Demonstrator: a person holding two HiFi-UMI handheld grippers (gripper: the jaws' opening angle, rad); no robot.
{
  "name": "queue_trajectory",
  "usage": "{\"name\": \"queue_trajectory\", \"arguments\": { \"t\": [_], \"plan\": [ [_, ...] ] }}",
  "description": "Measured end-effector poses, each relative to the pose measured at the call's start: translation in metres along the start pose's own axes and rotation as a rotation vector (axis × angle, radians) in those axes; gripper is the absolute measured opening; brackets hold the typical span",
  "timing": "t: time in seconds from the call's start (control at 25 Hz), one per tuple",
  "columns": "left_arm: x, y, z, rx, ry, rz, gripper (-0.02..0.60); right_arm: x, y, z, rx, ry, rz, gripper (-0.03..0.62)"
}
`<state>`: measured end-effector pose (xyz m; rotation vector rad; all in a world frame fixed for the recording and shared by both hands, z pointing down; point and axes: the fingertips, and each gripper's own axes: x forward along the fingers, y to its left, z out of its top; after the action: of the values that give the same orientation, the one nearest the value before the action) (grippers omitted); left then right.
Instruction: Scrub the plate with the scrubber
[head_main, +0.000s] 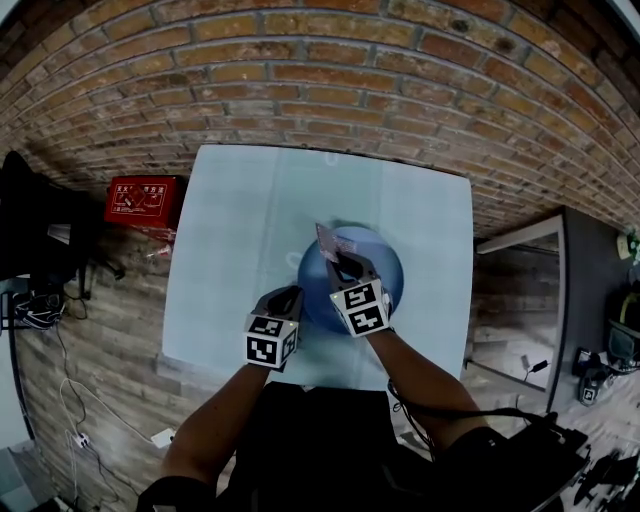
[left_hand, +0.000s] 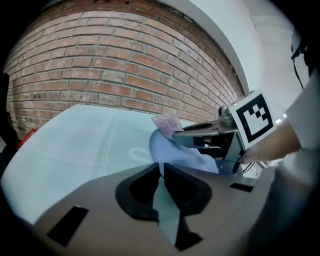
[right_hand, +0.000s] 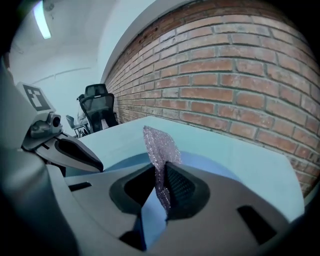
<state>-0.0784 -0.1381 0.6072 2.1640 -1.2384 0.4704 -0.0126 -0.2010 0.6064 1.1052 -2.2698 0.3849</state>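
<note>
Your plate (head_main: 385, 275) lies on the table (head_main: 230, 260), a little toward 5 o'clock from the table's middle. Your left gripper (left_hand: 161, 166) has its jaws drawn nearly together on the plate's rim at about 8 o'clock. Only a thin slit shows between them, so it looks like a pinch on the rim. Your right gripper (right_hand: 161, 172) is clamped on the scrubber (right_hand: 159, 142), a thin glittery mesh sheet that stands up past the jaw tips. It hangs over the plate's 11 o'clock part. I can't tell whether the mesh is touching the plate.

The scrub itself looks barely begun, so set it up well:

- Hold the left pinch firm and low, so the plate can't slide or spin under the strokes.
- Tilt the right gripper down until the free flap of mesh lies flat on the plate. Don't let the hard jaw tips scrape it.
- The sheet is floppy and will likely fold over, so press lightly.
- Work in small circles from 11 o'clock round through the centre.
- Steer clear of 8 o'clock, where the two grippers would knock together.
</note>
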Motion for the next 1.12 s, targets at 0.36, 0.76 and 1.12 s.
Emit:
{"name": "queue_trajectory", "arguments": {
  "t": [0.36,0.76,1.12],
  "plan": [
    [0.006,-0.002,-0.003,0.010,0.035,-0.005,0.092,0.009,0.012,-0.007,0.054,0.009,0.052,0.069],
    [0.015,0.000,-0.005,-0.027,0.051,-0.019,0.101,0.019,0.025,-0.016,0.072,0.087,0.149,0.069],
    [0.012,-0.002,-0.004,-0.025,0.042,-0.051,0.104,0.024,0.042,-0.018,0.134,0.130,0.245,0.069]
  ]
}}
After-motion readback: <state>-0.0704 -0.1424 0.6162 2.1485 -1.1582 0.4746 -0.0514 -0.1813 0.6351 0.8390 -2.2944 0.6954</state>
